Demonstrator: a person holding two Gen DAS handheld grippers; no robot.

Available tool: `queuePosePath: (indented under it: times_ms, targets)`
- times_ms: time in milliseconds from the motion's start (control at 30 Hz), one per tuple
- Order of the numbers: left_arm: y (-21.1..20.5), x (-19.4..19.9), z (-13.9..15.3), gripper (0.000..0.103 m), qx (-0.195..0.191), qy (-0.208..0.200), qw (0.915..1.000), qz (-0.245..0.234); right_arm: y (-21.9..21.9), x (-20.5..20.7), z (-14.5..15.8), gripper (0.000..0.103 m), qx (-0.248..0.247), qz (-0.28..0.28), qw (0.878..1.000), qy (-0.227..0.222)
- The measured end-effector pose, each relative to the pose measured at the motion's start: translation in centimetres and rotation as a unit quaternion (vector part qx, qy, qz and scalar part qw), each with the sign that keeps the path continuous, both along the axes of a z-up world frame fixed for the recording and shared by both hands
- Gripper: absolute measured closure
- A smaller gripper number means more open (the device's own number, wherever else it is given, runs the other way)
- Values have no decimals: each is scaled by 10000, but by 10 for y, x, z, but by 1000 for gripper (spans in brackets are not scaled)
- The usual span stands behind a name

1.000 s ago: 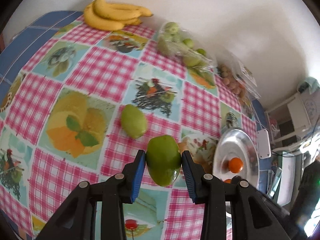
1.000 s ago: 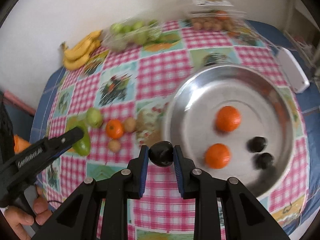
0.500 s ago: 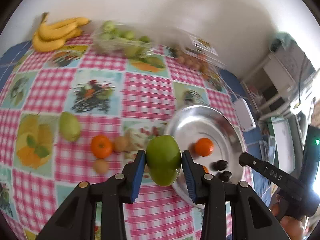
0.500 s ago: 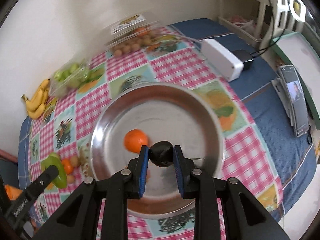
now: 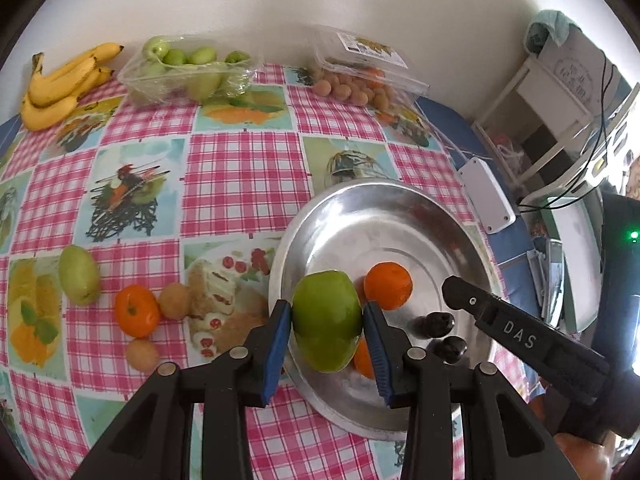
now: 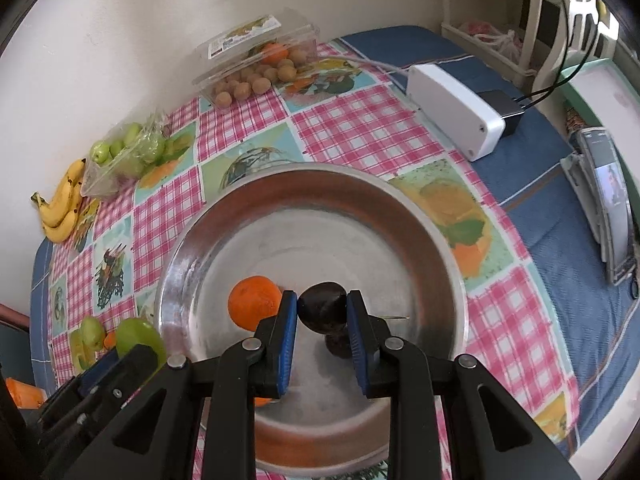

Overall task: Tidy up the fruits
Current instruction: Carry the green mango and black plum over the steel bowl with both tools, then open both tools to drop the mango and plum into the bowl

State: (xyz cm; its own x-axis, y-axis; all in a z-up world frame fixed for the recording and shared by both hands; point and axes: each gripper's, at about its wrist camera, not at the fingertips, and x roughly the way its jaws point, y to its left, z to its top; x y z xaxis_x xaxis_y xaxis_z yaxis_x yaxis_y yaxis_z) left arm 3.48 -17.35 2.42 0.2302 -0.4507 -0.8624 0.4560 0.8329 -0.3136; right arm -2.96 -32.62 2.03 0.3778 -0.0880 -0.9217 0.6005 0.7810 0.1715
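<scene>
Both tools hung over the steel dish [image 6: 436, 240] on the checked-cloth bench [image 5: 244, 168], each loaded. The left tool [image 5: 327, 322] was clamped on a green mango [image 5: 326, 318], its blue pads pressing the fruit's two flanks at the widest part, apparently to keep the smooth skin from slipping. The right tool [image 6: 322, 312] was closed on a dark plum [image 6: 323, 306], held above the dish floor; the left wrist view showed two like plums [image 5: 434, 326] already lying in the dish beside two tangerines [image 5: 387, 286]. The dish appeared to be the gathering point for the loose fruit.

Half a second earlier the mango had hung short of the dish, over the cloth near its left rim; now it was above the rim and the nearer tangerine. The right tool had moved in as well, the dish filling more of its view and the plum now low over the metal, close to a plum below it. Neither grip had changed.

Still on the cloth, well left of the dish, lay a second green mango [image 5: 79, 280], a tangerine [image 5: 137, 311] and two small brown fruits [image 5: 174, 301]. Bananas [image 5: 64, 84], a wrapped tray of green fruit [image 5: 188, 68] and a clamshell of small brown fruit [image 5: 360, 76] sat along the wall, untouched.
</scene>
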Motion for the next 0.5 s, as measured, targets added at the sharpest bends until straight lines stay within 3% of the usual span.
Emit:
queuePosePath:
  times_ms: [433,500]
  targets:
    - [-14,3,-14,62,82,126,9998,-137,1,6,-10,77,7,-7,9999,127]
    - [-14,2,-12,62,68,115,9998,-146,1,6,-10,70,13,-22,9999,135]
